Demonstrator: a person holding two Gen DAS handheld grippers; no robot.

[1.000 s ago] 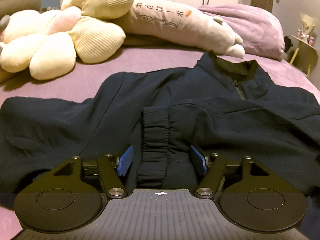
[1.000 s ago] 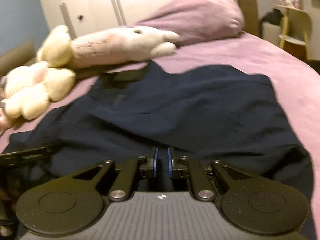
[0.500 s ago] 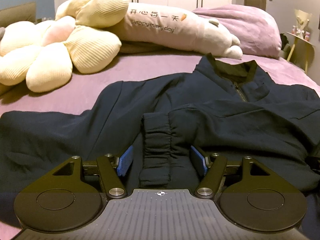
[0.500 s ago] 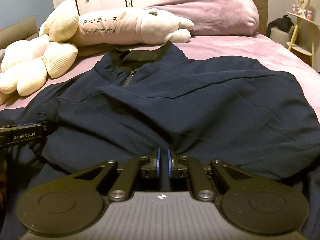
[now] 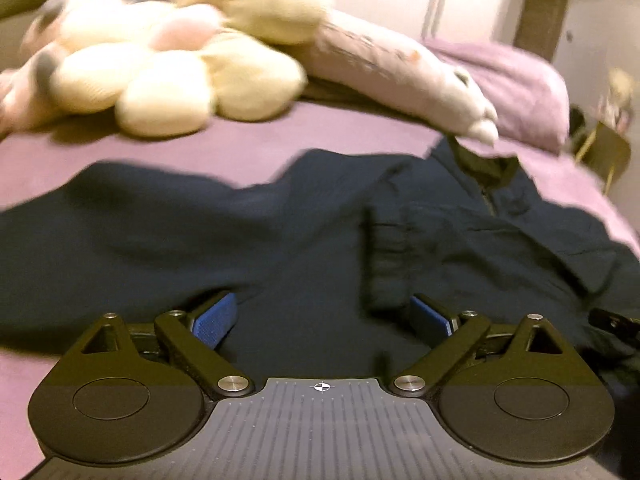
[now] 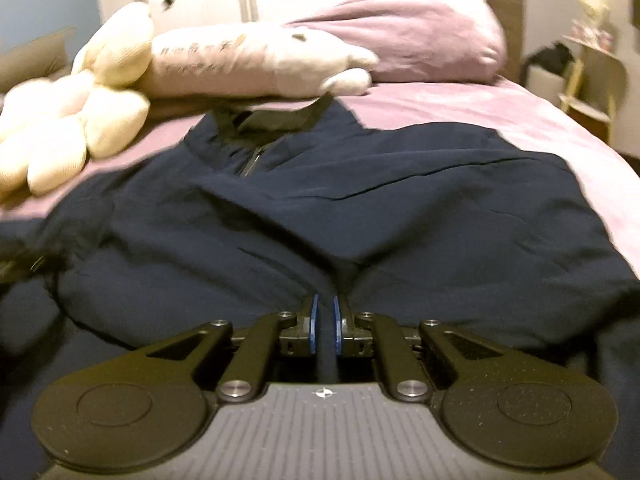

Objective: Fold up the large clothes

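So we've got the navy jacket (image 6: pixel 360 208) spread on the purple bed (image 6: pixel 460 108), collar (image 6: pixel 276 118) up toward the plushies (image 5: pixel 172 76) and zipper running down from it. One sleeve is already folded in across the chest, and its ribbed cuff (image 5: pixel 386 256) now lies on the body. The big change from a moment ago: that cuff was sitting between the pads of our left gripper (image 5: pixel 320 320), and now the jaws are opening wide, the cuff has slid off toward the right pad, and nothing is pressed between them. The left view is pretty smeared, so it looks like that hand is pulling away after dropping the sleeve. Meanwhile our right gripper (image 6: pixel 324 326) is pinched together on a fold of the jacket near the hem, same as half a second back, with fabric bunching up into the pads. Our read is the sleeve fold on this side is done, and the right hand's grip is set for the next fold. The other sleeve's state we can't really make out from here.
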